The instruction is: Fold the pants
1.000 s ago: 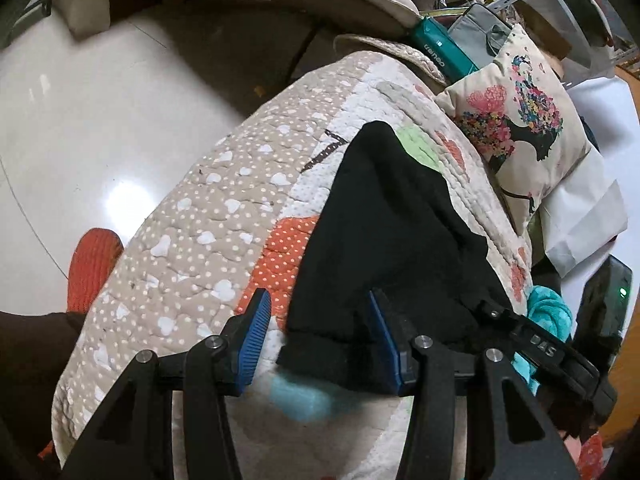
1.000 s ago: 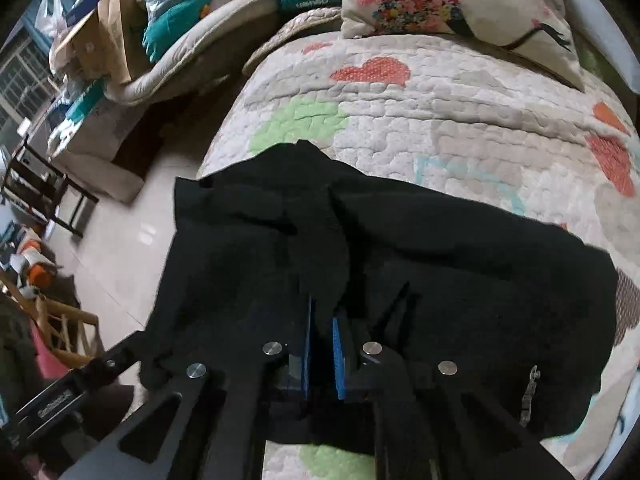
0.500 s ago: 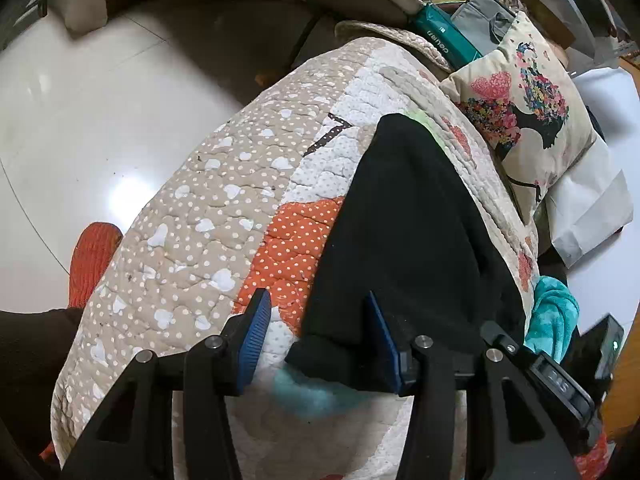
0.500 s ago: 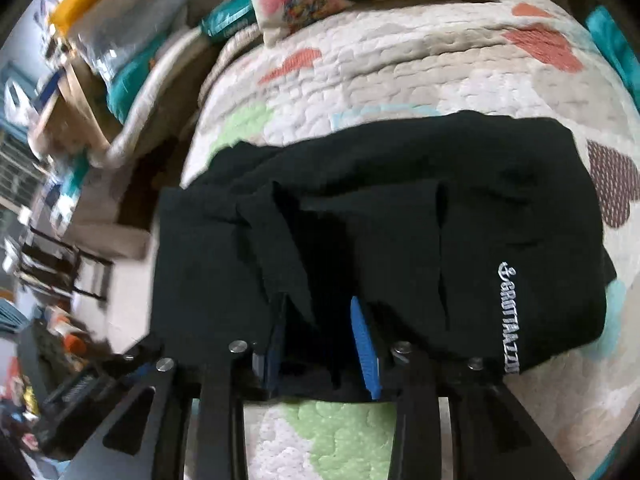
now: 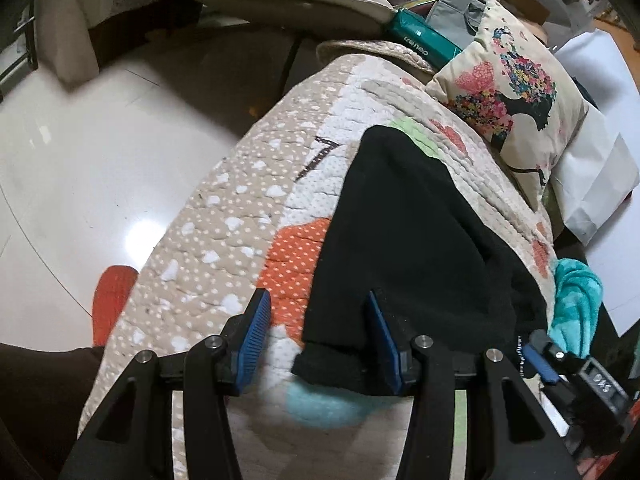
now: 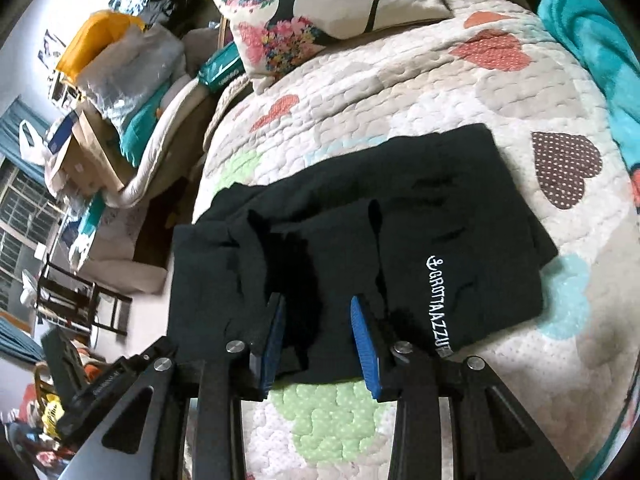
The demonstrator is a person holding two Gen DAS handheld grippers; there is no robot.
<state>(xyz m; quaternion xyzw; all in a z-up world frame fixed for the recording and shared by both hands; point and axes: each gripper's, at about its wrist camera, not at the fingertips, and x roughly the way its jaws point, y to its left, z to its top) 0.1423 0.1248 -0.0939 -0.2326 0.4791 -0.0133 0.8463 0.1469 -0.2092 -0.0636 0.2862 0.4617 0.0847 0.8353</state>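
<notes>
Black pants (image 5: 408, 232) lie folded on a patchwork quilt (image 5: 224, 240) over a bed. In the right wrist view the pants (image 6: 420, 208) show white lettering (image 6: 434, 304) near their front edge. My right gripper (image 6: 316, 300) hovers over that near edge, jaws apart, with loose fabric below and between the blue pads, which do not press on it. My left gripper (image 5: 317, 294) stands open at the pants' near left corner. The corner lies against its right pad, and the left pad is over bare quilt.
A flowered pillow (image 5: 508, 92) sits at the head of the bed, past the pants. A teal blanket (image 6: 592, 52) is bunched on the right. The quilt drops to shiny floor (image 5: 80, 140) on the left, where a red slipper (image 5: 112, 296) shows. Boxes and bags (image 6: 96, 148) crowd the far side.
My right gripper opened and let go of the pinched fold, then swung sideways and rolled. The pants now lie flatter with the lettering in view. The left gripper barely moved.
</notes>
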